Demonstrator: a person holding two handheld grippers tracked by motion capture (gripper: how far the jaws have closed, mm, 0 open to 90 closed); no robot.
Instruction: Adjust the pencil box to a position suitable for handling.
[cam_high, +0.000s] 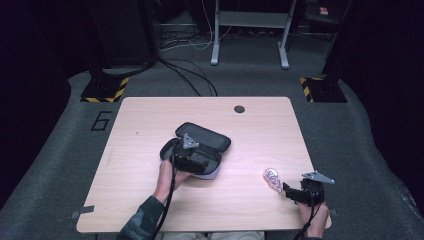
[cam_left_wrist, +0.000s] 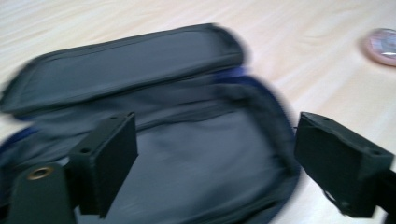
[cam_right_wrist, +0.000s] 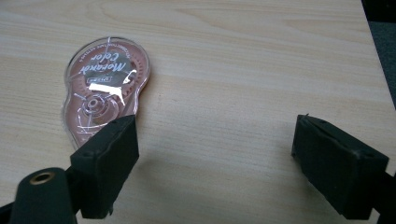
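While left gripper (cam_left_wrist: 215, 163) gapes over pouch (cam_left_wrist: 154, 140), right gripper (cam_right_wrist: 215, 163) empty.

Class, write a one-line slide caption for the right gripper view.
Open right gripper beside a pink correction tape dispenser on the wooden table.

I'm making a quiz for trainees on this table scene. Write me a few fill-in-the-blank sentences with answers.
1. The dark pouch lies with its lid flipped ____.
2. The left gripper hovers over the pouch with its jaws ____.
3. The pink correction tape dispenser lies flat on the ____ table.
4. The right gripper holds ____.

Missing words: open; open; wooden; nothing
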